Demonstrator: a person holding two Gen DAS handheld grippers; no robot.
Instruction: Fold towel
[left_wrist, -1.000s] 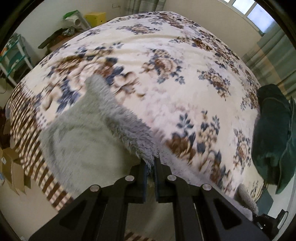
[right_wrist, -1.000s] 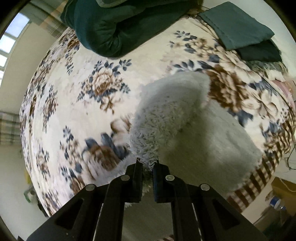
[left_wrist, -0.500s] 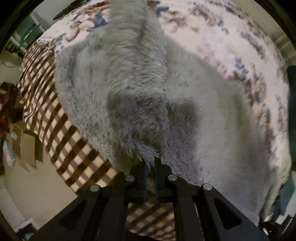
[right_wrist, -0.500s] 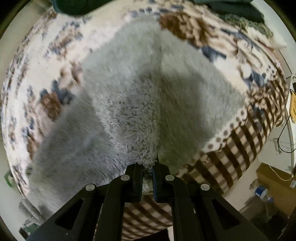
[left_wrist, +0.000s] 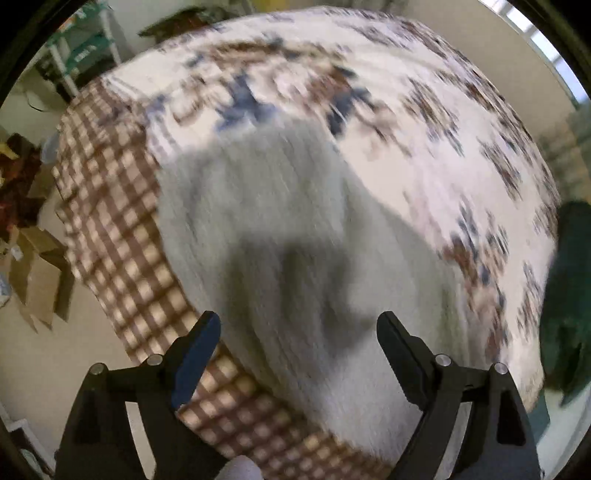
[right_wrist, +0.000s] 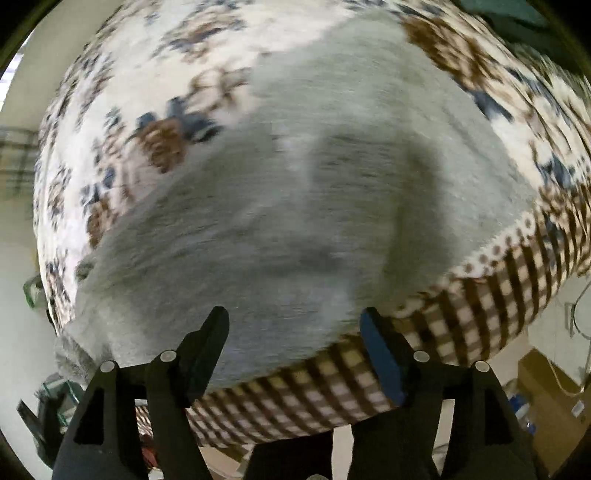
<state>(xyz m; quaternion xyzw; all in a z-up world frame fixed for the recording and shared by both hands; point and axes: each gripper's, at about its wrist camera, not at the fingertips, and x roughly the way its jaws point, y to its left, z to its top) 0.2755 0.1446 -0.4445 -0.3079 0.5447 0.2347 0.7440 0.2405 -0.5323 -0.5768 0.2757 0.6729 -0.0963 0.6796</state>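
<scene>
Lying flat on a bed, the grey towel (left_wrist: 295, 229) fills the middle of the left wrist view, its pile long and shaggy though smeared by motion blur, with a darker shadowed patch near its centre. It rests on a plush floral blanket (left_wrist: 424, 122), cream with brown and blue blooms, whose brown-and-cream checked border (left_wrist: 110, 206) drapes over the bed edge from 9 down to 6 o'clock. The left gripper (left_wrist: 298, 326) shows at 6 o'clock with its black fingers spread wide and nothing between them, above the towel's near edge. A dark green bundle (left_wrist: 569, 291) sits at 3 o'clock, and cardboard boxes (left_wrist: 37, 273) lie on the floor at 9 o'clock. In the right wrist view the same towel (right_wrist: 332, 184) spreads as a broad, roughly rectangular fleecy sheet from 12 to 7 o'clock, its near edge running along the checked border (right_wrist: 480, 325). The right gripper (right_wrist: 293, 323) at 6 o'clock likewise has its fingers set wide apart, gripping nothing, just over that edge.
</scene>
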